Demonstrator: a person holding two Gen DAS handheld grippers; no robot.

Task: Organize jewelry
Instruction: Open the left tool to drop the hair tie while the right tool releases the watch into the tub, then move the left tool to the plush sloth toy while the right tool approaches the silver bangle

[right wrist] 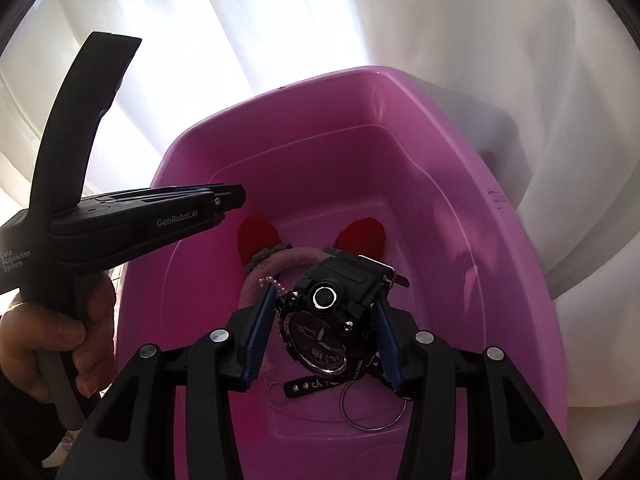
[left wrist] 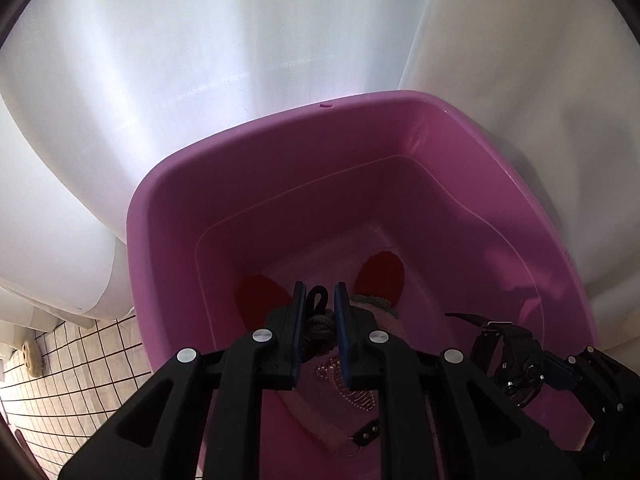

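Note:
A pink plastic basin [left wrist: 224, 184] [right wrist: 520, 280] fills both views, and both grippers hang over it pointing down. My left gripper [left wrist: 320, 304] is shut on a grey braided hair tie [left wrist: 320, 326] with a small black loop on top. In the right wrist view the left gripper [right wrist: 230, 200] comes in side-on from the left, held by a person's hand [right wrist: 52, 340]. My right gripper [right wrist: 323, 300] is shut on a chunky black wristwatch [right wrist: 328, 320] [left wrist: 516, 360]. On the basin floor lie a pink headband with red ears [right wrist: 362, 236] [left wrist: 382, 272], a black key strap [right wrist: 306, 387] and a metal ring [right wrist: 372, 408].
White draped cloth [left wrist: 200, 80] surrounds the basin at the back and the right. A checked tiled surface [left wrist: 60, 364] shows at the lower left, beyond the basin's left rim. The far half of the basin floor is bare.

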